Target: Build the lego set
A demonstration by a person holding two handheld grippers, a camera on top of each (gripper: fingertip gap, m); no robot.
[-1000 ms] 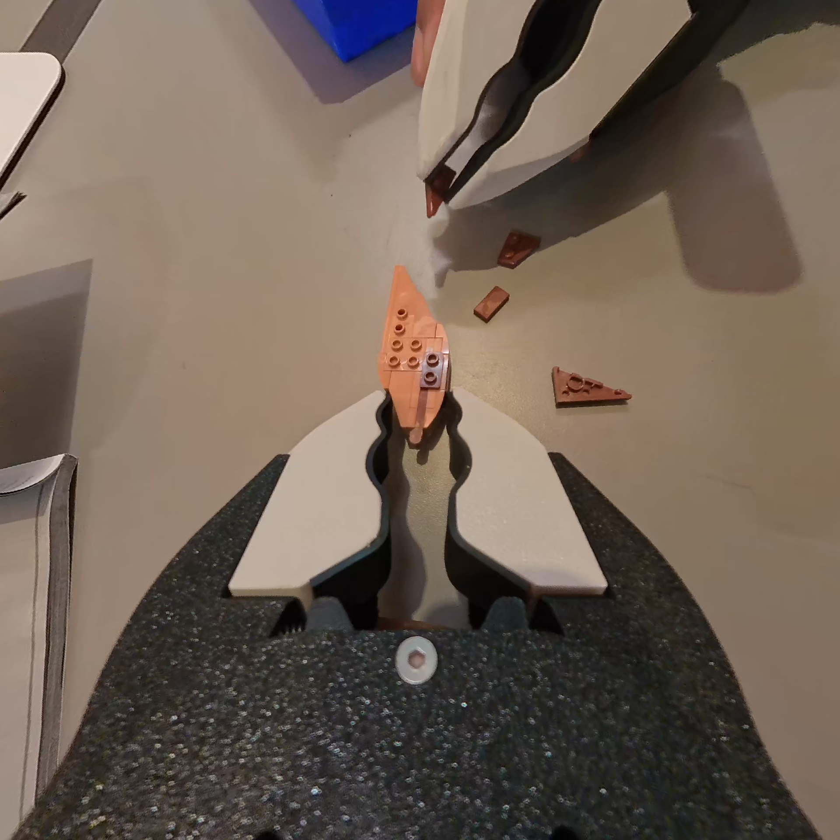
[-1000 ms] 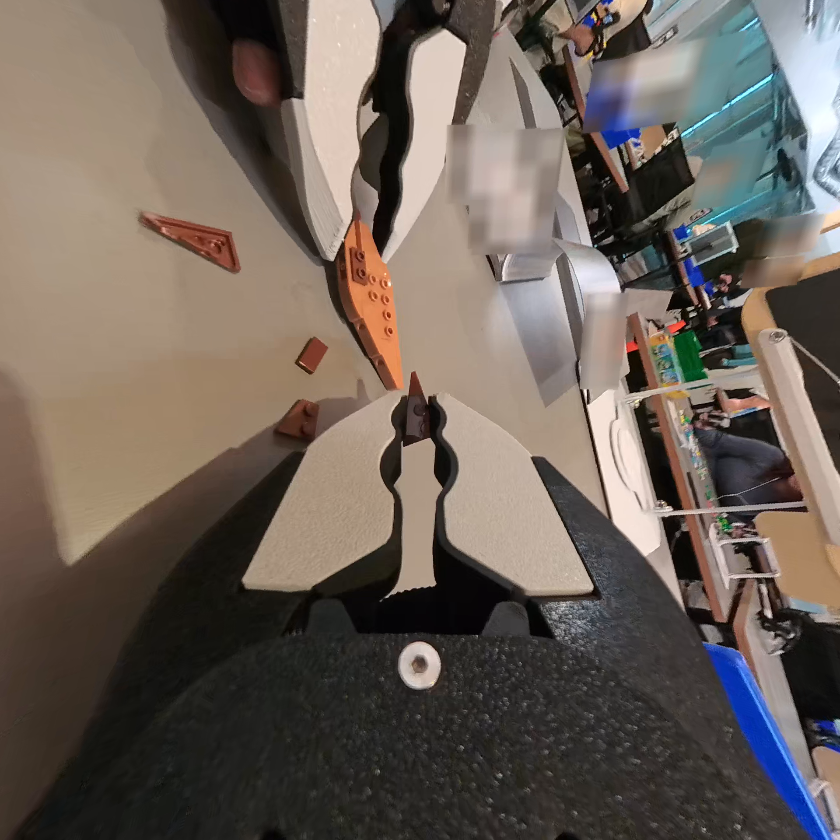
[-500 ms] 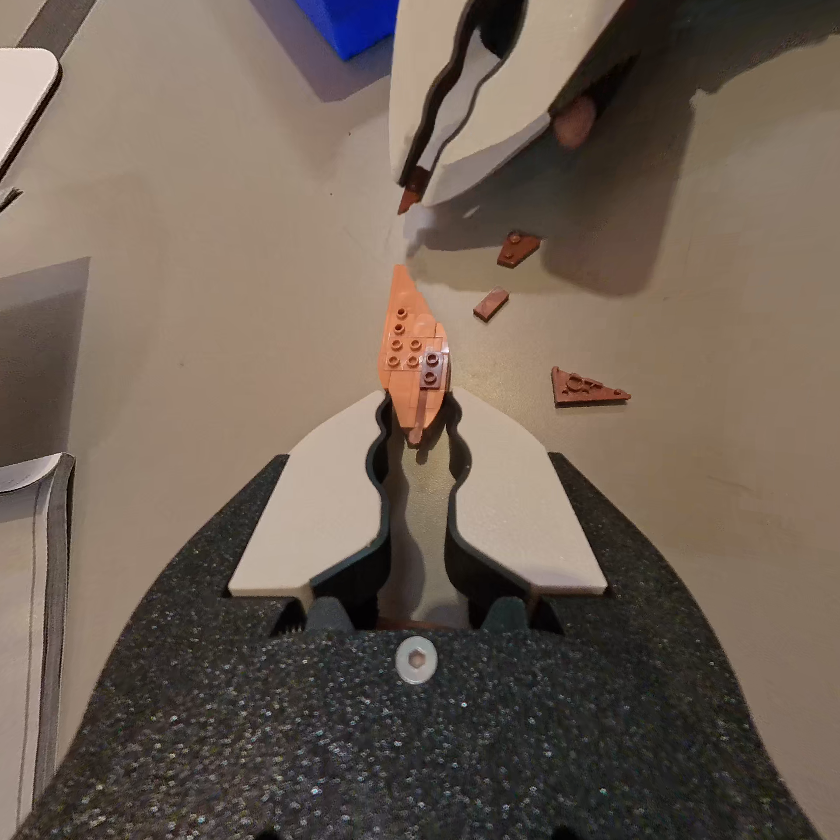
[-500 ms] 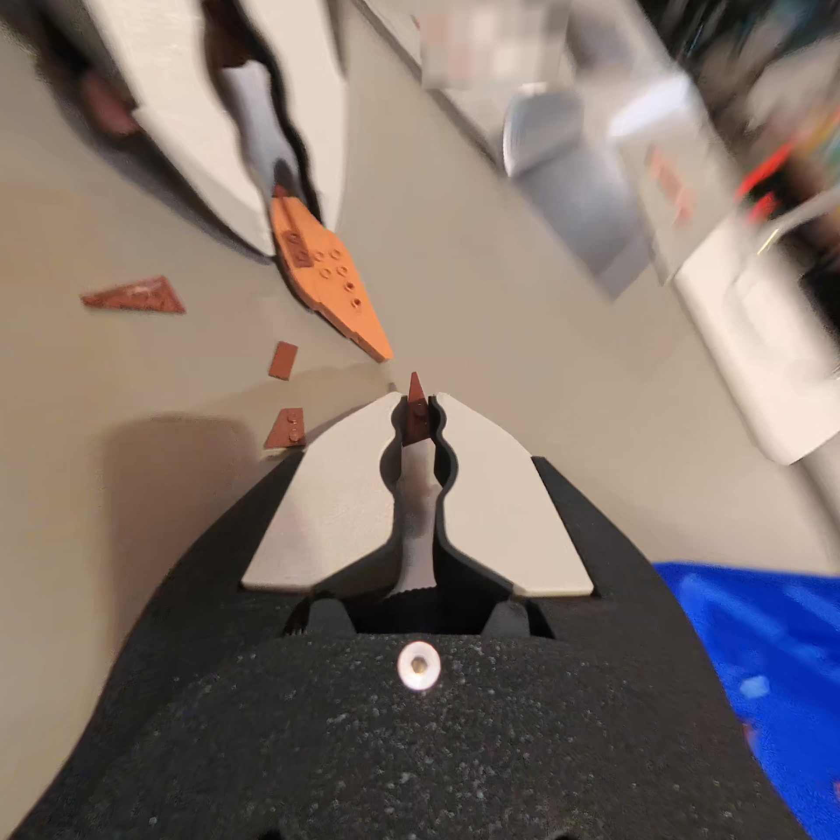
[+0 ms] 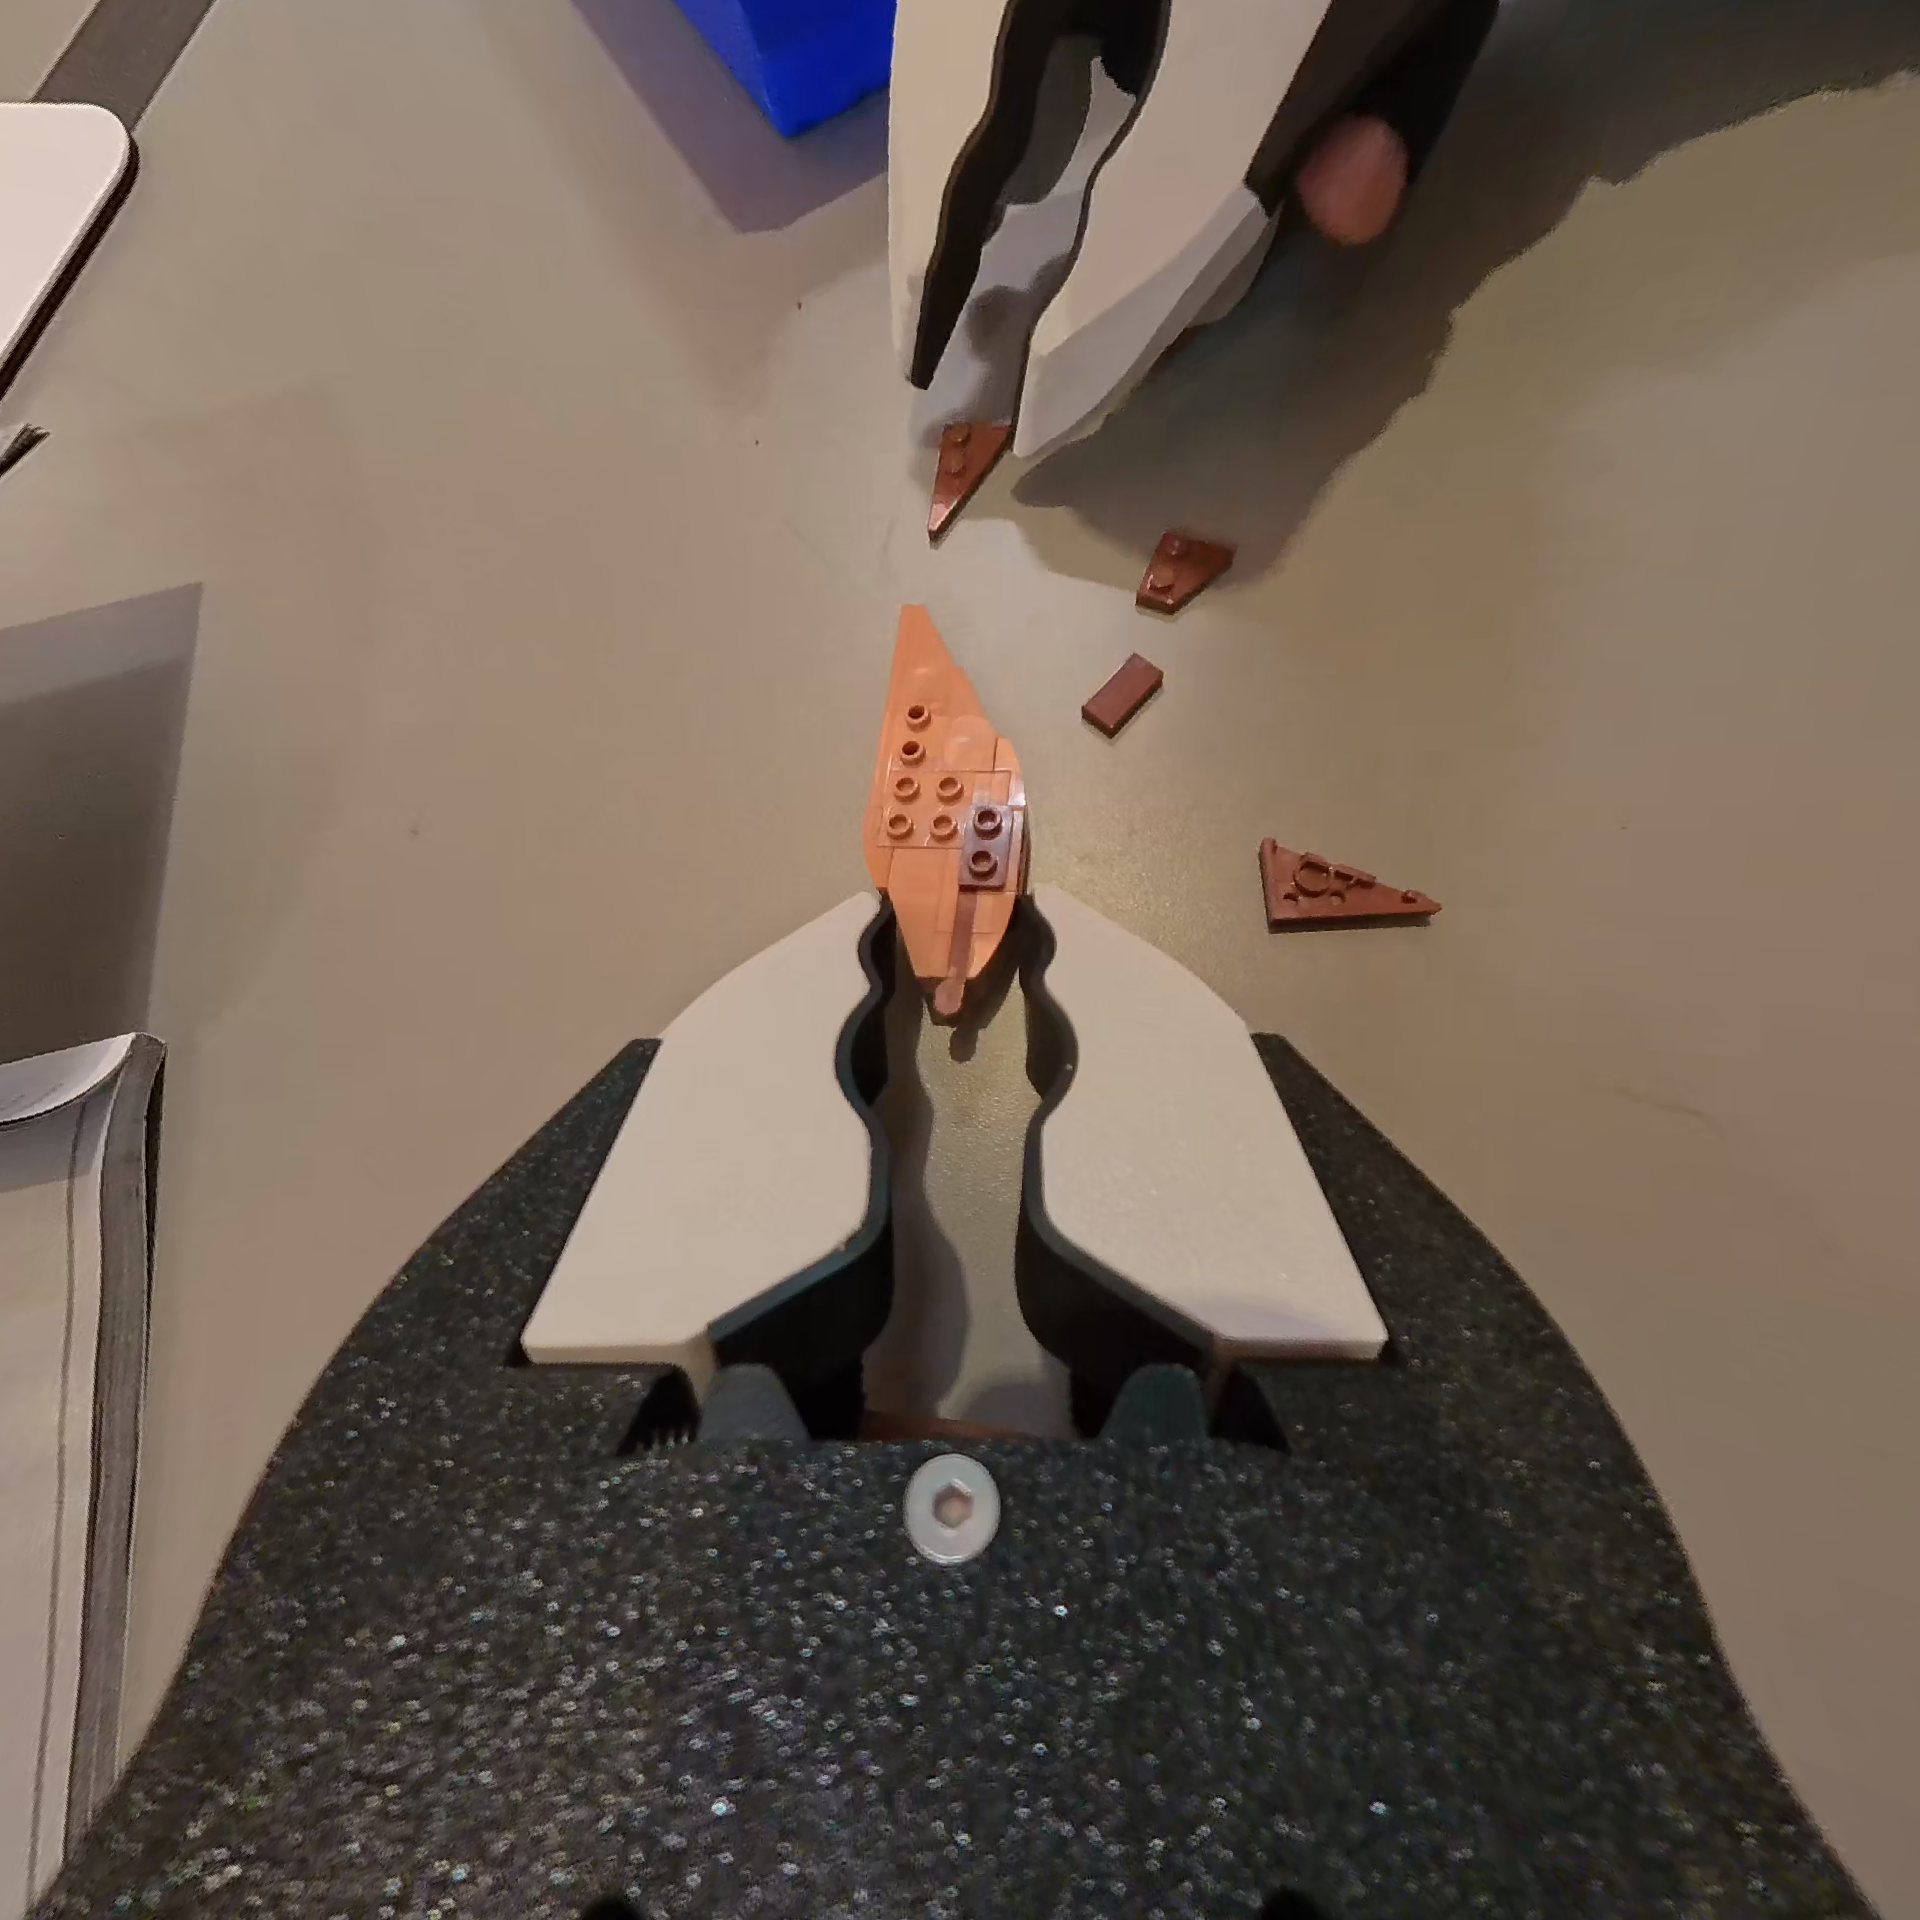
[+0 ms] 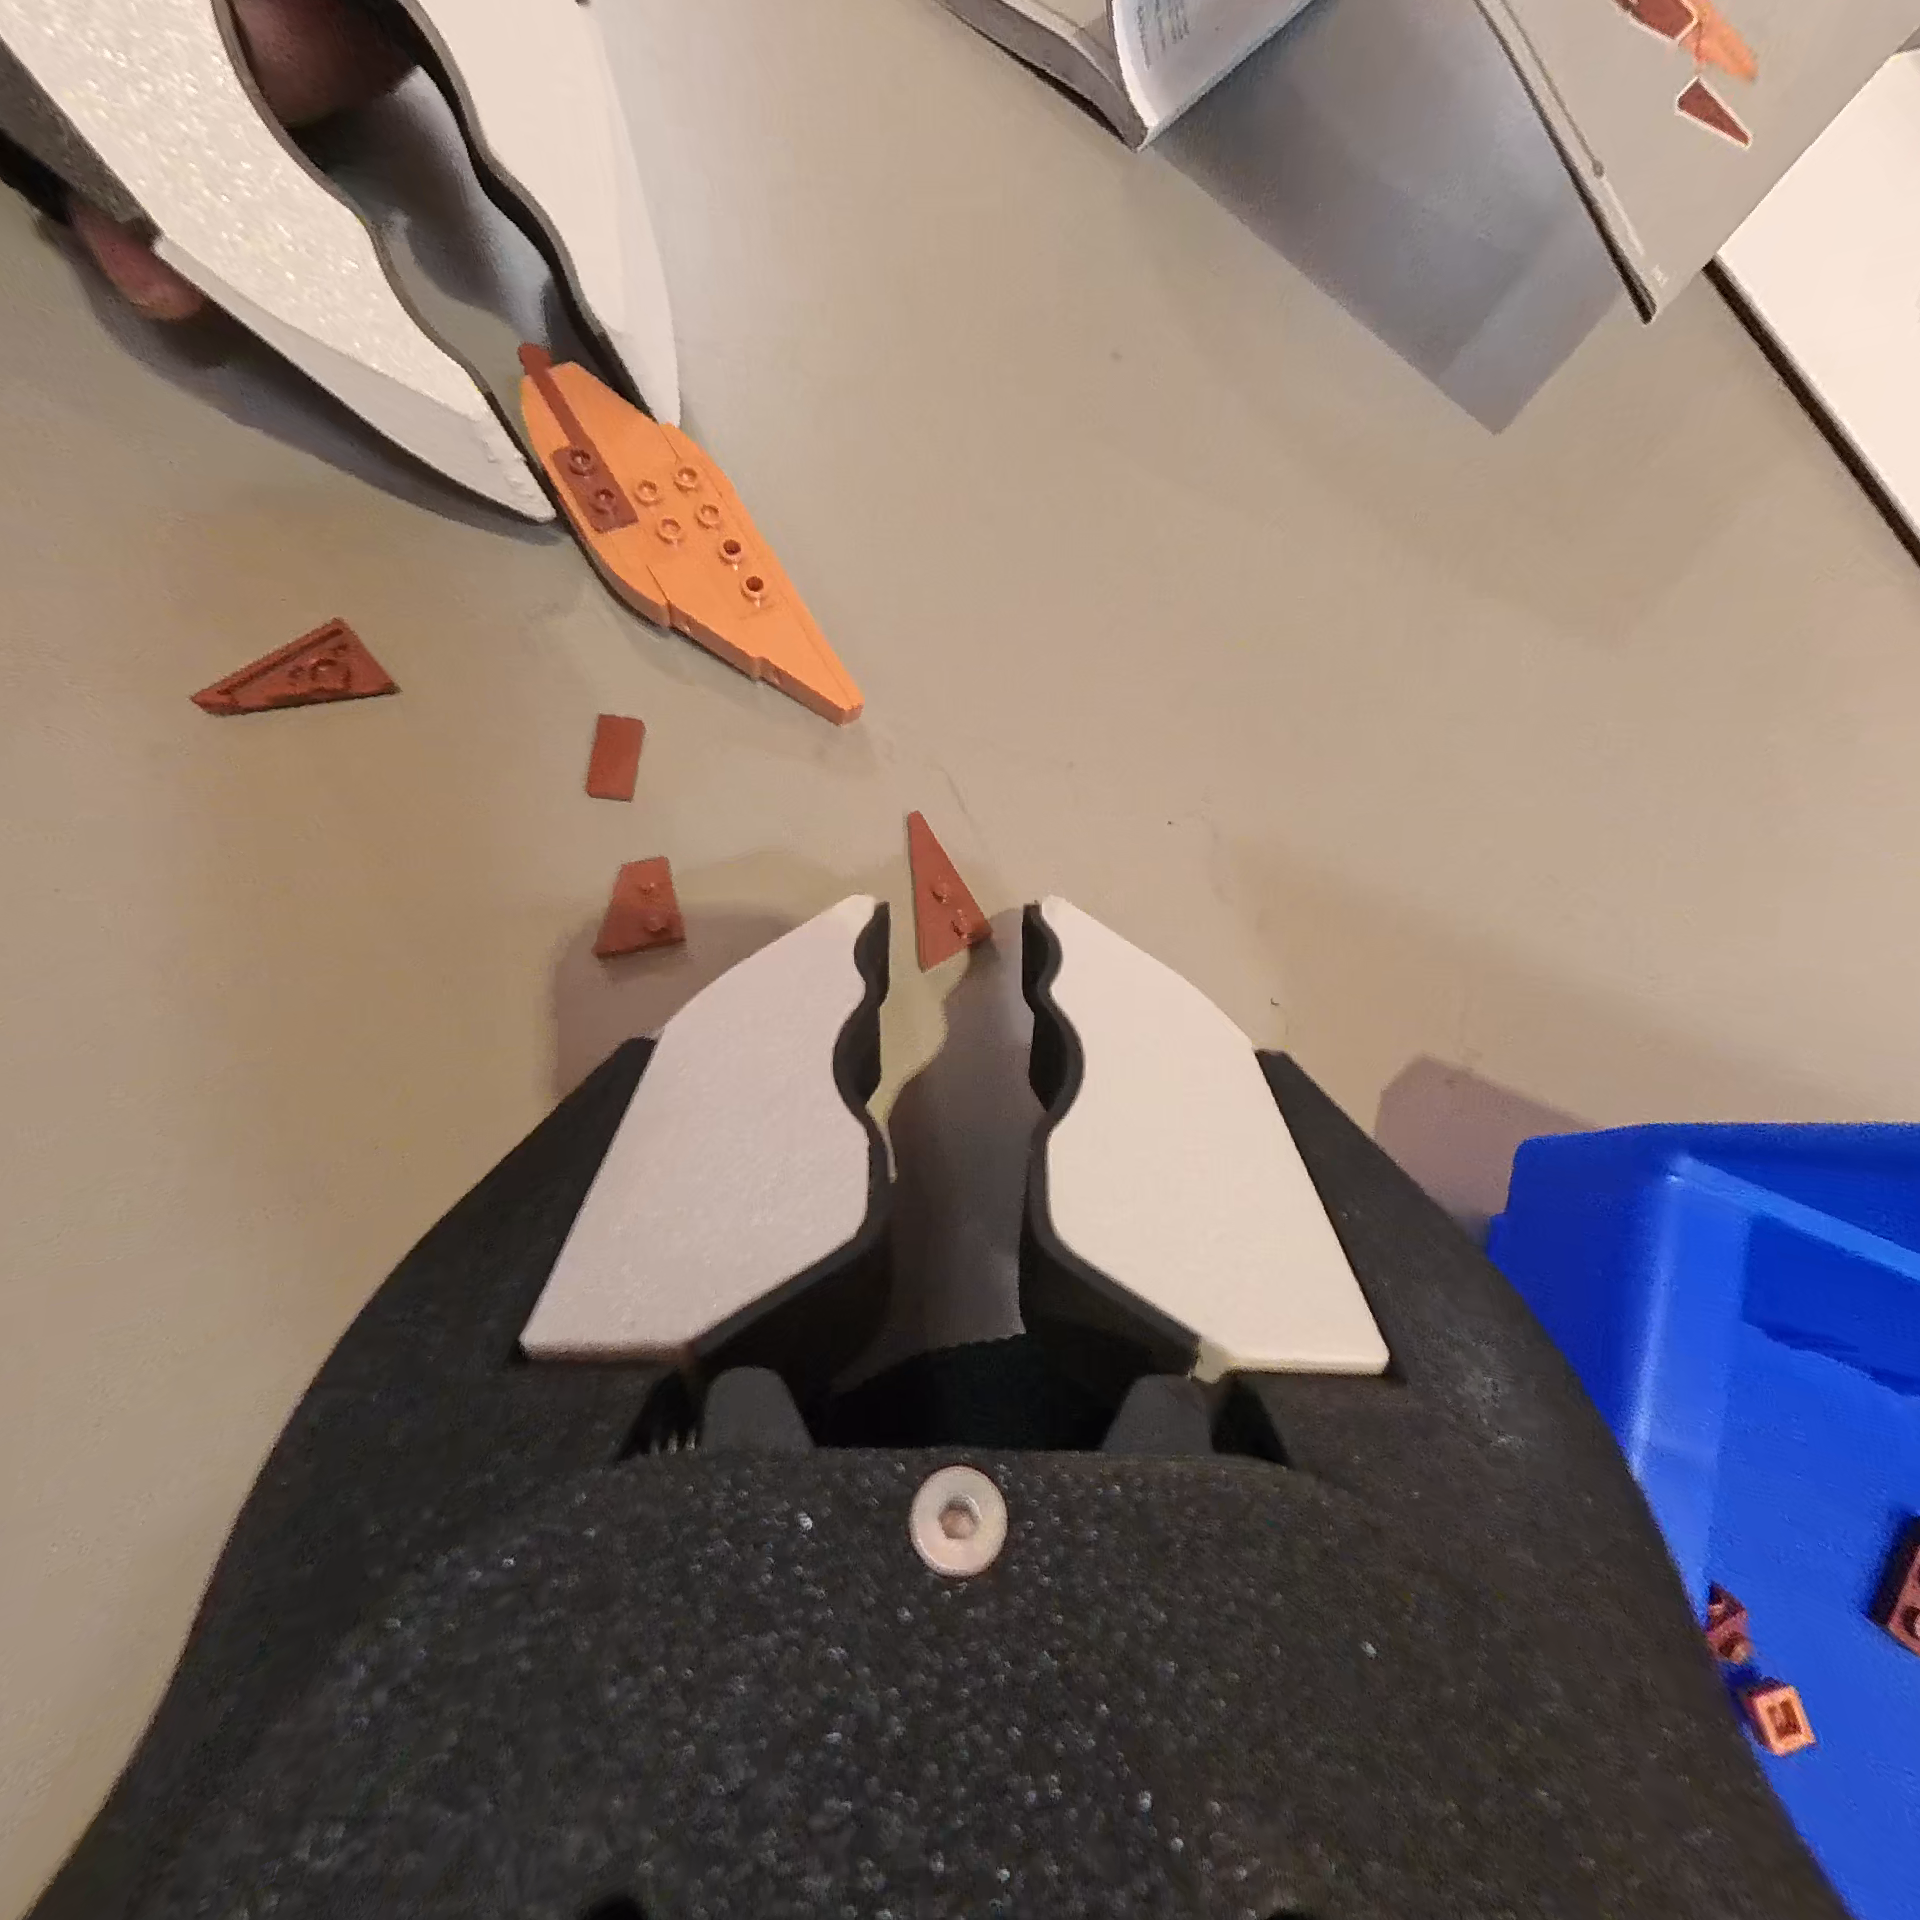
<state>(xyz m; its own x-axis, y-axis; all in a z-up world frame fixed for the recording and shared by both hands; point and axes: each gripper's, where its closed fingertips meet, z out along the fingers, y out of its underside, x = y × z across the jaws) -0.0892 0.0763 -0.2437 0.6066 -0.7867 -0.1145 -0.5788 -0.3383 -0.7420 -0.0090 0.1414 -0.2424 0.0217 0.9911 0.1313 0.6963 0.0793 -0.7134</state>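
Left gripper point(image 5: 951, 914) clamped on the near tail of the orange hull point(image 5: 940, 800), which lies flat on the desk point(image 5: 468, 727); a small dark plate point(image 5: 987, 860) sits on the hull's studs beside 6 bare studs; right gripper point(image 6: 956, 909) has its jaws apart, with a narrow brown wedge point(image 6: 943, 896) lying on the desk between the tips, touching neither as far as the view shows; in the left view the same wedge point(image 5: 964, 470) pokes out just below those tips; 3 loose brown parts to the hull's right: a short wedge point(image 5: 1182, 574), a flat tile point(image 5: 1122, 694), a larger triangle plate point(image 5: 1340, 888), all apart from each other; blue bin point(image 6: 1714, 1351) beside the right gripper holds a few small brown pieces; open booklet point(image 6: 1403, 156) at the far side of the desk.
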